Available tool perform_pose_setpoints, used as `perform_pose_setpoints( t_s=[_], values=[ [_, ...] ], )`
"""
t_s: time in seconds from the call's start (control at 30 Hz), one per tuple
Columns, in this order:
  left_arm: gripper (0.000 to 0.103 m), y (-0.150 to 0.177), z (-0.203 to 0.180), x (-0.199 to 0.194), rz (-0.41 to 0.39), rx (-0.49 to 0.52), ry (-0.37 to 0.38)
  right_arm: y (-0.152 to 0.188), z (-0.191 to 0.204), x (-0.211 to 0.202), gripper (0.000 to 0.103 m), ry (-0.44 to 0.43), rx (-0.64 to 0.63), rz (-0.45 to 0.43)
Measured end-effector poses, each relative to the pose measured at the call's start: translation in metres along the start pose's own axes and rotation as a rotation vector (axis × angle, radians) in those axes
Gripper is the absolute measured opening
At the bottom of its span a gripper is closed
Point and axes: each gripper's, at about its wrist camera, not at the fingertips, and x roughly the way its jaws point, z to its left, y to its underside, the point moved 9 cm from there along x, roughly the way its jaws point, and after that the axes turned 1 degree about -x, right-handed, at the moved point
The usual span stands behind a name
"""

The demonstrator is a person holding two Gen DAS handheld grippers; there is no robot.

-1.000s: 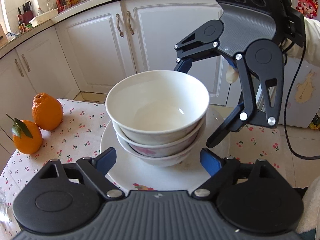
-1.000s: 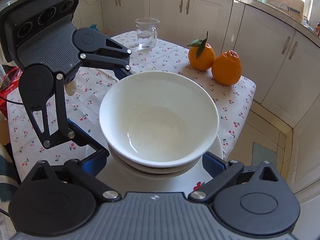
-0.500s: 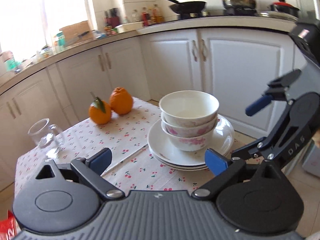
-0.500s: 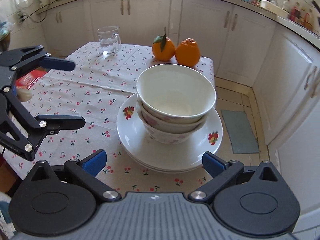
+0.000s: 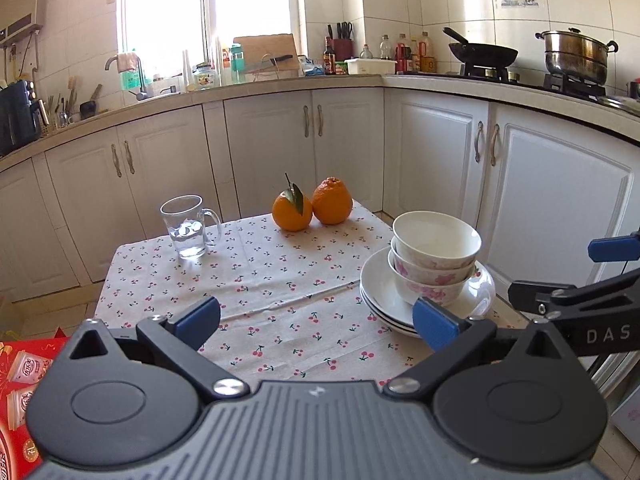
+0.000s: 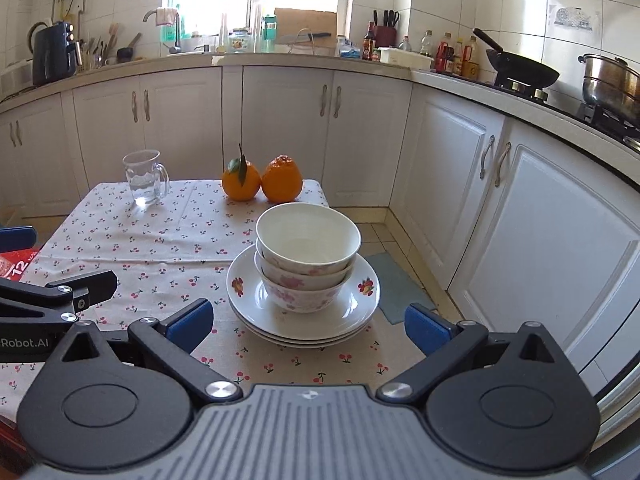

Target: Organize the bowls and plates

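three bowls (image 6: 308, 264) sit nested one inside another on a stack of white plates (image 6: 360, 308) near the right-hand edge of the desk (image 6: 120, 240), which is covered by a cloth printed with small red cherries. the top bowl is plain white inside, and the two under it show pink flower prints on their outer walls; the plates carry small red flower marks on the rim. in the left wrist view the same bowls (image 5: 436, 256) and plates (image 5: 376, 288) lie to the right of centre, with the blue pad of one finger in front of the plates' near edge. the left gripper (image 5: 316, 318) is spread wide with nothing between its fingers, held back from the stack and above the cloth. the right gripper (image 6: 308, 322) is likewise spread wide and holds nothing; the stack sits beyond it, framed between its two blue-tipped fingers and not touched by them. each gripper shows at the edge of the other's view, the right one at the far right of the left wrist view and the left one at the far left of the right wrist view. at the far side of the desk two oranges (image 6: 262, 180) stand touching each other, one with a leaf on its stem, and a clear glass mug (image 6: 144, 178) stands well apart to their left. a red box (image 5: 20, 380) shows at the lower left beside the desk.
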Motion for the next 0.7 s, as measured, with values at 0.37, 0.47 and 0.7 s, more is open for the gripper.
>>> perform_pose_setpoints(
  t_s=[0.37, 0.47, 0.7],
  values=[
    [0.102, 0.000, -0.005, -0.003, -0.016, -0.004, -0.041, -0.003, -0.007, -0.016, 0.103, 0.036, 0.047, -0.038],
    [0.102, 0.001, -0.003, -0.002, -0.013, -0.016, -0.053, -0.002, -0.007, -0.015, 0.103, 0.034, 0.055, -0.039],
    [0.102, 0.001, -0.002, -0.003, -0.008, -0.022, -0.059, -0.001, -0.005, -0.015, 0.103, 0.041, 0.051, -0.043]
  ],
)
